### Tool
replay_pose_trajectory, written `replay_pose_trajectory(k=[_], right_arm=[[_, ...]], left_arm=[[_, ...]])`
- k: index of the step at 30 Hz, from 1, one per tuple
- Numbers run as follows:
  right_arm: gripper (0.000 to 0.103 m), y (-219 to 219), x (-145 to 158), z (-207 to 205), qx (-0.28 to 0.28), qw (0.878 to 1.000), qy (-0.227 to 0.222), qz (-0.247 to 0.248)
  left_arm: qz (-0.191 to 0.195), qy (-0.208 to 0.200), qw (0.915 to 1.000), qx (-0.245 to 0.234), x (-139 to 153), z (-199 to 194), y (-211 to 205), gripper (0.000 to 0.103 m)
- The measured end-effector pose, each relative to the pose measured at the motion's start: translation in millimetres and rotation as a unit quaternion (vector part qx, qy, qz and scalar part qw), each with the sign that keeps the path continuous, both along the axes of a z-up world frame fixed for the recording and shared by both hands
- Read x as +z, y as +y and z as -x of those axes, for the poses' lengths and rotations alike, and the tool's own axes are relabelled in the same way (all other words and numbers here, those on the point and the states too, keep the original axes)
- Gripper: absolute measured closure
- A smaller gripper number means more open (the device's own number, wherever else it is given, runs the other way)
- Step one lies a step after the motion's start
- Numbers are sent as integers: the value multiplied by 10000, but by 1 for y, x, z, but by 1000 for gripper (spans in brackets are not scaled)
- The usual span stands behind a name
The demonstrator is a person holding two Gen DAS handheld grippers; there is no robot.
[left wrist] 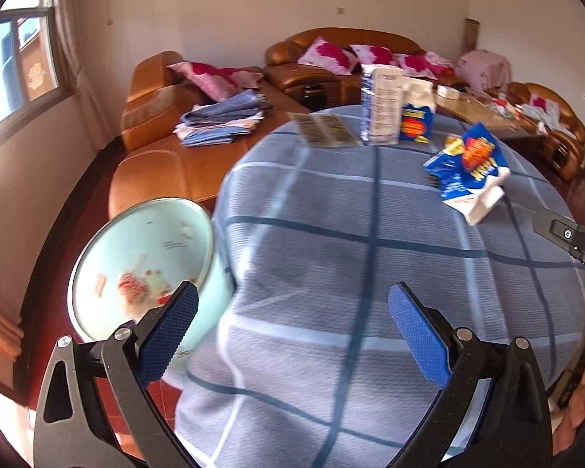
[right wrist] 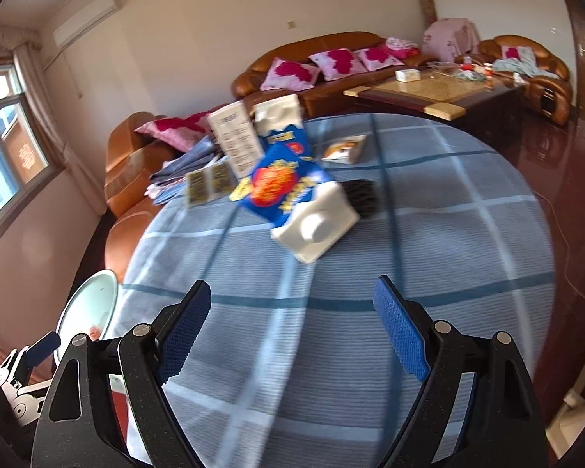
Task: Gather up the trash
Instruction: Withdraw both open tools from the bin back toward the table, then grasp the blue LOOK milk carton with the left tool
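Observation:
On the round table's blue plaid cloth (left wrist: 370,273) a crushed blue milk carton (left wrist: 468,167) (right wrist: 300,202) lies on its side. Behind it stand a tall white-and-blue carton (left wrist: 382,105) (right wrist: 238,140) and a blue carton (left wrist: 419,117) (right wrist: 282,128). A flat leaflet (left wrist: 323,128) (right wrist: 208,185), a small packet (right wrist: 345,150) and a black object (right wrist: 360,195) also lie there. A pale green bin (left wrist: 144,257) (right wrist: 87,308) with scraps inside stands on the floor left of the table. My left gripper (left wrist: 292,300) hovers open beside the bin. My right gripper (right wrist: 292,292) is open short of the lying carton, holding nothing.
Orange leather sofas (left wrist: 167,163) with pink cushions and folded cloth run along the far side. A cluttered coffee table (right wrist: 429,89) stands at the back right. Glossy red floor (right wrist: 546,163) surrounds the round table. A window (left wrist: 15,62) is at the left.

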State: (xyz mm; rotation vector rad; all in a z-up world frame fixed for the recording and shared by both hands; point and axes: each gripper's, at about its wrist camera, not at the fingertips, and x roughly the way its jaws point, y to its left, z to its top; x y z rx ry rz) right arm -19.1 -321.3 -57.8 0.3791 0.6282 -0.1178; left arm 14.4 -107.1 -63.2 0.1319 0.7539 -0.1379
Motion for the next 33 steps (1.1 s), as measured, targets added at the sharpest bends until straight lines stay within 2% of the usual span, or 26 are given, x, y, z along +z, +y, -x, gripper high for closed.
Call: replay_pose_trajectory(k=[4, 11, 21, 24, 29, 33], right_arm=[[19, -23, -4, 4, -207, 9998, 50, -26], [19, -63, -13, 8, -551, 9983, 167, -61], [19, -96, -24, 10, -854, 9958, 292, -118], [19, -104, -27, 10, -912, 9951, 323, -175], [19, -118, -29, 14, -1037, 9937, 322, -292], [19, -126, -33, 15, -1120, 9924, 358, -373]], left_arm=[[-32, 28, 9998, -219, -4, -4, -20, 7], [128, 116, 9977, -653, -10, -23, -56, 8], [411, -18, 9912, -1255, 1, -58, -115, 7], [384, -106, 9842, -1726, 0, -62, -137, 7], [278, -350, 9658, -2554, -3, -75, -166, 6], [126, -201, 9528, -3027, -13, -95, -184, 6]])
